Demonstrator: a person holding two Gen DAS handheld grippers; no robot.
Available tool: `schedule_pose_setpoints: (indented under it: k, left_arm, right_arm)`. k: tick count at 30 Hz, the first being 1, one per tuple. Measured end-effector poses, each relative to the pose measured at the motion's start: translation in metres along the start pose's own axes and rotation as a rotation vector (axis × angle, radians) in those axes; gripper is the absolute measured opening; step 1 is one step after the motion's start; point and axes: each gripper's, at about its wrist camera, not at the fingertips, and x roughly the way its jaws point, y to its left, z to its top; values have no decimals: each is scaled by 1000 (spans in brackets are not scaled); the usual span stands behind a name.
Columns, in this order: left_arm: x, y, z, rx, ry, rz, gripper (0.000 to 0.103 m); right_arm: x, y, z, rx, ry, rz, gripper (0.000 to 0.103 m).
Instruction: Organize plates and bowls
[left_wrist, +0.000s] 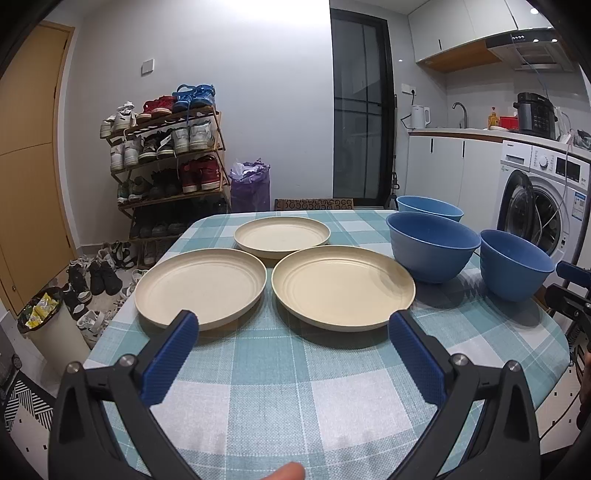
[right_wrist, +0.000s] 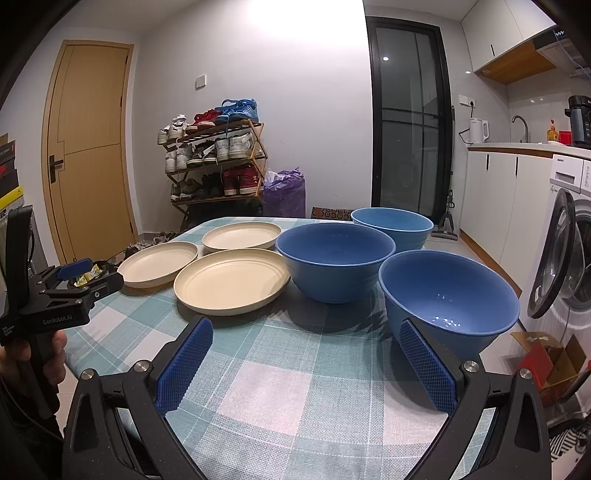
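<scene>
Three cream plates lie on the checked tablecloth: a near right plate (left_wrist: 341, 286) (right_wrist: 231, 278), a near left plate (left_wrist: 201, 282) (right_wrist: 159, 262) and a far plate (left_wrist: 282, 234) (right_wrist: 242, 234). Three blue bowls stand to their right: a middle bowl (left_wrist: 432, 245) (right_wrist: 334, 258), a far bowl (left_wrist: 430, 208) (right_wrist: 393, 225) and a near bowl (left_wrist: 513, 264) (right_wrist: 448, 299). My left gripper (left_wrist: 293, 323) is open and empty, just short of the two near plates. My right gripper (right_wrist: 306, 328) is open and empty, with its right finger beside the near bowl.
The table (left_wrist: 295, 387) has a rounded edge at left and right. A shoe rack (left_wrist: 166, 158), a bin (left_wrist: 48, 325) and loose shoes are on the floor at left. A washing machine (left_wrist: 539, 199) and kitchen counter stand at right. The other gripper shows at each view's edge.
</scene>
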Motion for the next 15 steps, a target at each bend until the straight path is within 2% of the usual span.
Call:
schedule_pose_setpoints:
  k: [15]
  left_arm:
    - [-1,-1,0,6,-4,6,103]
  right_arm:
    - [-1,-1,0,2,-4,1,103]
